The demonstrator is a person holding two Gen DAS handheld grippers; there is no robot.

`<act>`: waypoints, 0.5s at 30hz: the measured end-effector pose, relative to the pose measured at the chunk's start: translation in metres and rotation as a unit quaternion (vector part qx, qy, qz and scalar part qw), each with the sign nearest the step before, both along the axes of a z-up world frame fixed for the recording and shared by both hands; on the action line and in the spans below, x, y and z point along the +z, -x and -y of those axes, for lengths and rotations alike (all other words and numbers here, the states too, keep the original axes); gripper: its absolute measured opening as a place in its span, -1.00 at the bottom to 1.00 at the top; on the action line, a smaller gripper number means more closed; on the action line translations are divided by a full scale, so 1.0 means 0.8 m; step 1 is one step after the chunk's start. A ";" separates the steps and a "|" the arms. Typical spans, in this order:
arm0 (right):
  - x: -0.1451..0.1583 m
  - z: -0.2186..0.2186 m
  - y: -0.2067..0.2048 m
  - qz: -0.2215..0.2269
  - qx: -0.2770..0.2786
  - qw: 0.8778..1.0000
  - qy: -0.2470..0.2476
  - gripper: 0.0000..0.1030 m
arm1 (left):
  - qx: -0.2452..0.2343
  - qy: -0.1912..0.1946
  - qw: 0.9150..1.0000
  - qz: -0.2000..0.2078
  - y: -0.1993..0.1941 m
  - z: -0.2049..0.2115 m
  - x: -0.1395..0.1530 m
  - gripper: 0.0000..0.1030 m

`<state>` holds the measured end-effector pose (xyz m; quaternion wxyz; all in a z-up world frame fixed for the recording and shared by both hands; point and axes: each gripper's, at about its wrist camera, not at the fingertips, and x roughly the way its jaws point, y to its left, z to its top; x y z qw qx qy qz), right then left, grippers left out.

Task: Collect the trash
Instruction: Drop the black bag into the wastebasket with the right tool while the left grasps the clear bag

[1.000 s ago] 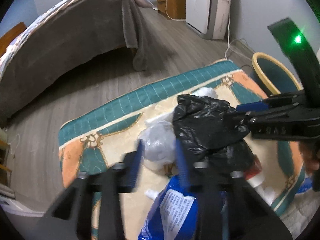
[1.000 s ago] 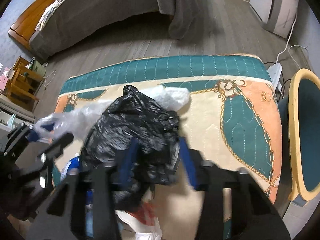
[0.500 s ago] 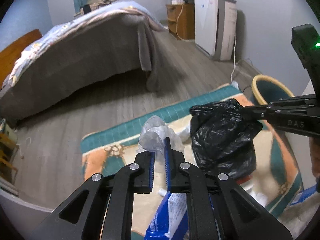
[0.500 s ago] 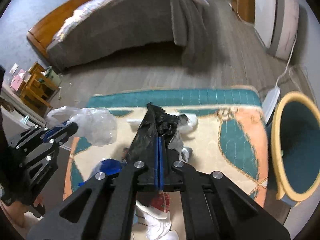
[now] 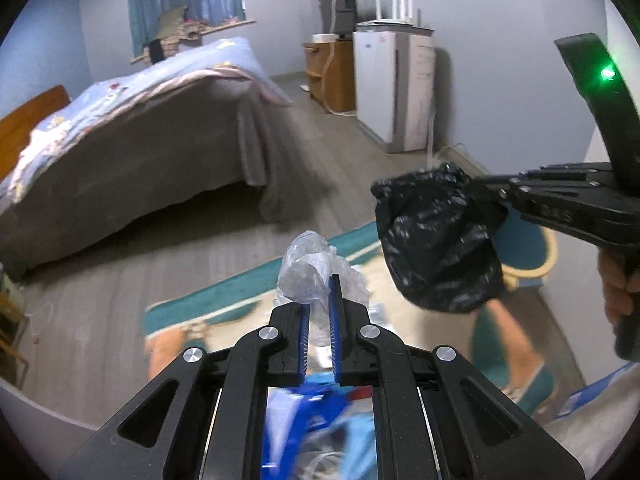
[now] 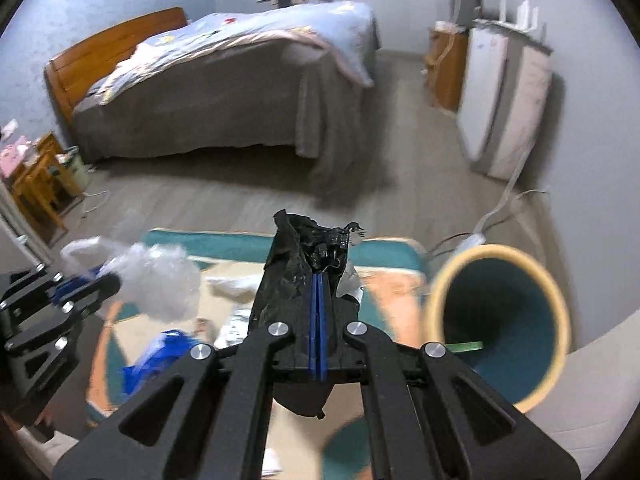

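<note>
My left gripper (image 5: 319,300) is shut on a crumpled clear plastic bag (image 5: 310,268) and holds it above the rug; the bag also shows in the right wrist view (image 6: 160,280). My right gripper (image 6: 319,280) is shut on a black plastic bag (image 6: 298,276), which hangs in the air at the right of the left wrist view (image 5: 438,244). A teal bin with a yellow rim (image 6: 508,316) stands open just right of the right gripper. A blue wrapper (image 6: 158,354) and other white scraps lie on the rug below.
A teal, orange and cream rug (image 6: 384,284) covers the floor under both grippers. A bed with a grey cover (image 5: 132,152) stands beyond. A white appliance (image 5: 394,88) and a wooden cabinet (image 5: 330,74) stand by the far wall, with a cable on the floor.
Both grippers closed on their bags and lifted them off the rug. The views have tilted upward, showing more of the room, and the bin has come closer on the right.
</note>
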<state>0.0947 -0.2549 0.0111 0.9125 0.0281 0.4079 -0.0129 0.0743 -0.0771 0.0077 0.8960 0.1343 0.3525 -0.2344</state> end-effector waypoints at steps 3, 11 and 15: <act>0.000 0.040 0.001 -0.001 -0.035 0.999 -0.011 -1.00 | -0.027 0.002 1.000 -0.007 0.003 0.040 -0.001 -0.81; -0.020 0.147 0.002 -0.020 -0.118 0.993 0.007 -1.00 | -0.105 -0.003 0.994 -0.022 -0.001 0.155 -0.008 -0.81; -0.040 0.185 0.007 -0.038 -0.155 0.987 0.026 -0.99 | -0.137 0.001 0.990 -0.045 -0.012 0.216 -0.024 -0.80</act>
